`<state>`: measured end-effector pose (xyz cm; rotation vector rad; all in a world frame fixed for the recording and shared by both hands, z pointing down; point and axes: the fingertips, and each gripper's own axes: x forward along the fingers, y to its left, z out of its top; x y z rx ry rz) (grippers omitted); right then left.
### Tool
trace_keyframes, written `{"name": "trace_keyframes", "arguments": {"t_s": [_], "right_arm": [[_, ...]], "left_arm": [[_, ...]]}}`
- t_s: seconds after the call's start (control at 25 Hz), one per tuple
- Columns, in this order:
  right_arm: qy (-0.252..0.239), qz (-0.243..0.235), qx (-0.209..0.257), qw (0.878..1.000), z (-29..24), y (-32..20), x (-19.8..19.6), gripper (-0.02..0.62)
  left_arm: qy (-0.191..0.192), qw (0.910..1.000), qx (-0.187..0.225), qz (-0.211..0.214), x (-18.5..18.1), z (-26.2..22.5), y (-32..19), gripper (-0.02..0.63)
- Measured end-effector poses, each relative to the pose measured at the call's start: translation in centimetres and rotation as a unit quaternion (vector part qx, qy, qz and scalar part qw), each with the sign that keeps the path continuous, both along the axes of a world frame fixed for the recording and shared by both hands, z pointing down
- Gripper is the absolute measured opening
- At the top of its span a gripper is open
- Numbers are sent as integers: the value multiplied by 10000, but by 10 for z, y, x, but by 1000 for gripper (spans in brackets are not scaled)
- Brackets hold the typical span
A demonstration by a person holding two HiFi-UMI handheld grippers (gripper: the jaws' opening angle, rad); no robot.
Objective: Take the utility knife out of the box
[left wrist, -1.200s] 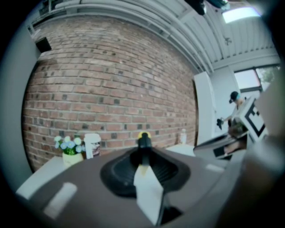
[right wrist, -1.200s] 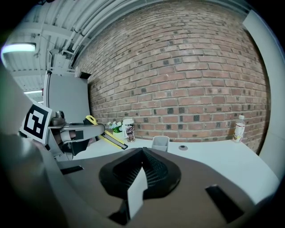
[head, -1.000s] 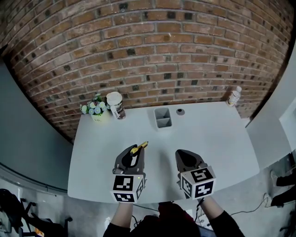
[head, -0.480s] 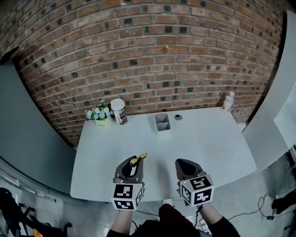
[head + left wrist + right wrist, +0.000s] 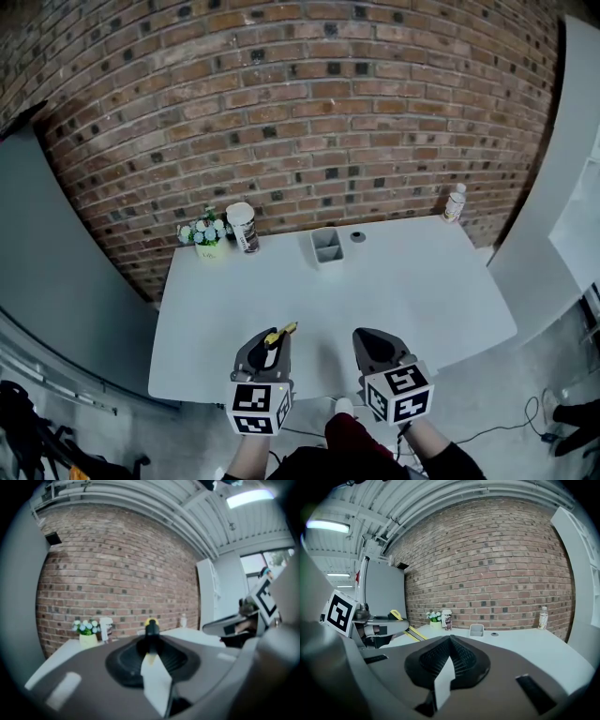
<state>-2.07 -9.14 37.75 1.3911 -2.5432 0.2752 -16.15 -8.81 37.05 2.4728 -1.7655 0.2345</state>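
A yellow and black utility knife [image 5: 280, 332] sticks out forward from my left gripper [image 5: 271, 340], whose jaws are shut on its handle. In the left gripper view the knife [image 5: 151, 629] stands up between the pads, with the left gripper [image 5: 151, 638] clamped round it. My right gripper [image 5: 367, 337] hovers beside it over the near edge of the white table [image 5: 412, 291], and its jaws [image 5: 450, 638] meet with nothing between them. The small grey box [image 5: 327, 246] stands far off at the back of the table, also seen as the box [image 5: 476, 630] in the right gripper view.
At the back left stand a pot of flowers [image 5: 203, 234] and a white-lidded jar [image 5: 243, 226]. A small dark disc [image 5: 358, 236] lies beside the box, and a bottle [image 5: 454, 202] stands at the back right corner. A brick wall [image 5: 300, 112] rises behind the table.
Both grippers have drawn back together towards the table's near edge, away from the box. The knife stays clamped in the left gripper, and the whole view has pulled back.
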Motion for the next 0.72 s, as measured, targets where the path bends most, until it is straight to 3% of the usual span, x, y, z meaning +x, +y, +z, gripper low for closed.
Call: {"name": "trace_keyframes", "arguments": {"t_s": [0.72], "right_arm": [[229,-34,-70,9997,13,56,-1,8]], "left_arm": [[-10,9993,-365,10,-9,27,54,74]]}}
